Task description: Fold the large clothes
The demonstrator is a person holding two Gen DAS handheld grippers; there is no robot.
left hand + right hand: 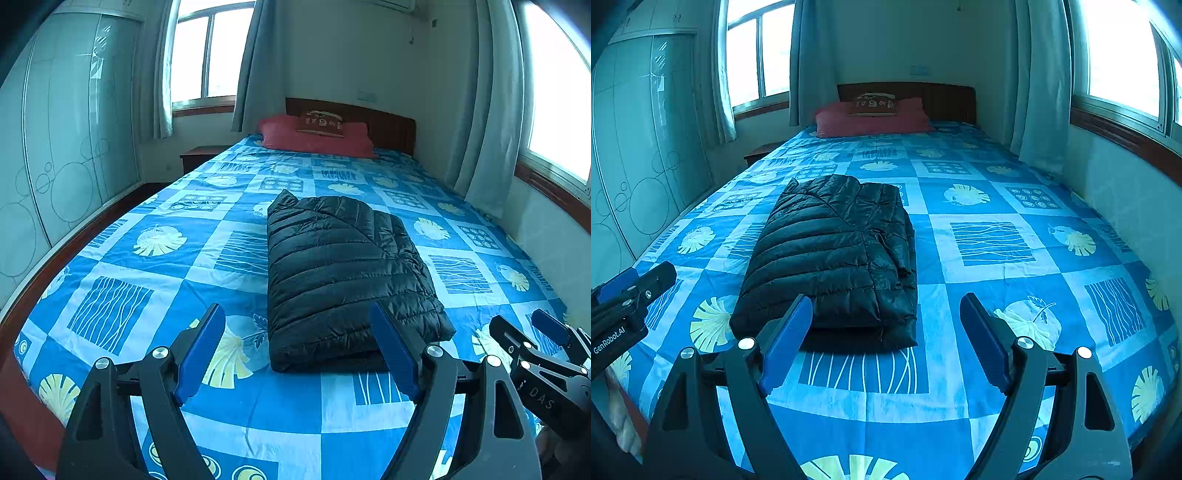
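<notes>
One black jacket lies folded into a thick bundle near the middle of the bed, on the blue patterned sheet, well short of the one red pillow and the one small cushion resting on it at the headboard. Two grippers hover over the foot of the bed, just in front of the jacket's near edge and clear of it. The left gripper and right gripper both have jaws spread wide, with nothing between them.
</notes>
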